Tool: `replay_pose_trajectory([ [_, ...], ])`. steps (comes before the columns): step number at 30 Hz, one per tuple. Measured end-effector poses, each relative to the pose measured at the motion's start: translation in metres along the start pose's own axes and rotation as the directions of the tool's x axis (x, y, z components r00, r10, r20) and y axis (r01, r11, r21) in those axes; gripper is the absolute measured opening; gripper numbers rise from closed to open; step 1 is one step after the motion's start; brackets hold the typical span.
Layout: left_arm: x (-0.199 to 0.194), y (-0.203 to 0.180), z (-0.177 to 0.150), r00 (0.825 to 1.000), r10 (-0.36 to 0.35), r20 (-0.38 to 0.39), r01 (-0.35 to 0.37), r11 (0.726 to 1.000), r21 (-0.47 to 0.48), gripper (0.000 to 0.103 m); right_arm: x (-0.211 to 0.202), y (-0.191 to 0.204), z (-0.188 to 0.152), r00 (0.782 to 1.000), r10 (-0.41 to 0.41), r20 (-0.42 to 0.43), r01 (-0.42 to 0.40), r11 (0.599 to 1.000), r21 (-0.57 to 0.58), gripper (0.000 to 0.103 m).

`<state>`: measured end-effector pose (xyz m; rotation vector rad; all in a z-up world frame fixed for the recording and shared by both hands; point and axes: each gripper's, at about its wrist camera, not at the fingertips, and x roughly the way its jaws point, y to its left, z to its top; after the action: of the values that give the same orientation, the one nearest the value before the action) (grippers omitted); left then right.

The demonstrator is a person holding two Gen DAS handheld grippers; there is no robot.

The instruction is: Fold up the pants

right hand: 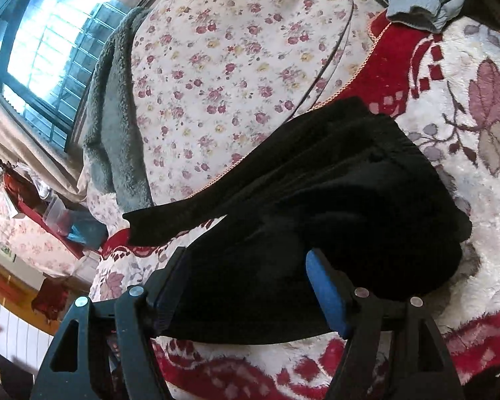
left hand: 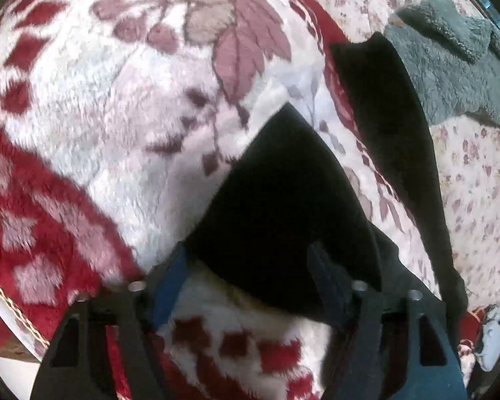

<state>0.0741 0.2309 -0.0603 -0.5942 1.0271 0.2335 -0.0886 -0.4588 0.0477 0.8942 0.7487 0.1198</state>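
pants [right hand: 316,200] black, spread on plush blanket [left hand: 100,100] on bed | left gripper [left hand: 250,260] jaws apart, cloth corner between, unpinched | right gripper [right hand: 246,273] jaws wide over hem | advice: pinch both edges evenly, keep fold line taut, lay flat.

The left claw [left hand: 250,263] points steeply down, its two black arms spread at the bottom of the left wrist view, with blue pads [left hand: 168,276] on the inner faces. Its jaws stand partly apart, and black pants [left hand: 276,193] cloth lies between them; whether the pads press on it cannot be told. The right claw [right hand: 246,276] slants gently down with its jaws wide apart, blue pads [right hand: 326,293] clear of the cloth beneath.
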Motion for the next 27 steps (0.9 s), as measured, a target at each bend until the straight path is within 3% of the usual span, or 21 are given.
replay_pose_trajectory([
  [1,0.001,-0.001,0.001,1.0,0.02,-0.002,-0.02,1.0,0.023,0.008,0.001,0.0,0.0,1.0,0.006,-0.003,-0.006,1.0,0.002,0.077],
  [3,0.003,0.004,0.002,0.999,-0.022,-0.025,0.023,1.0,0.012,0.009,0.006,0.003,-0.002,1.0,0.017,-0.015,-0.017,1.0,-0.008,0.077],
  [6,-0.006,0.006,0.0,1.0,-0.019,-0.006,0.019,0.999,0.034,0.008,0.015,0.008,-0.006,0.999,0.032,-0.033,-0.033,0.999,-0.021,0.077],
  [13,-0.049,0.018,0.017,0.991,0.089,0.102,-0.099,0.99,0.095,0.008,0.036,0.021,-0.016,0.994,0.048,-0.094,-0.054,0.997,-0.058,0.077],
  [17,-0.036,0.028,0.023,0.988,0.146,0.05,-0.15,0.984,0.097,0.009,0.057,0.02,-0.028,0.989,0.035,-0.145,-0.046,0.996,-0.07,0.077],
  [20,-0.028,0.024,0.015,0.979,0.199,0.041,-0.202,0.973,0.11,0.02,0.089,0.014,-0.042,0.968,-0.077,-0.241,0.047,0.991,-0.127,0.077],
  [21,-0.031,0.023,0.012,0.978,0.2,0.054,-0.205,0.973,0.108,0.034,0.097,0.012,-0.046,0.959,-0.105,-0.265,0.068,0.987,-0.144,0.077],
  [22,-0.036,0.02,0.01,0.98,0.184,0.073,-0.191,0.976,0.104,0.057,0.103,0.011,-0.049,0.952,-0.125,-0.279,0.082,0.984,-0.161,0.077],
  [24,-0.055,0.016,0.006,0.981,0.14,0.133,-0.153,0.984,0.089,0.074,0.102,0.014,-0.046,0.955,-0.124,-0.268,0.079,0.982,-0.174,0.077],
  [26,-0.073,0.006,0.006,0.973,0.127,0.19,-0.148,0.984,0.103,0.074,0.096,0.02,-0.036,0.965,-0.098,-0.245,0.056,0.983,-0.173,0.078],
  [27,-0.082,-0.002,0.006,0.97,0.108,0.22,-0.137,0.983,0.12,0.08,0.093,0.023,-0.029,0.971,-0.089,-0.224,0.049,0.983,-0.179,0.078],
])
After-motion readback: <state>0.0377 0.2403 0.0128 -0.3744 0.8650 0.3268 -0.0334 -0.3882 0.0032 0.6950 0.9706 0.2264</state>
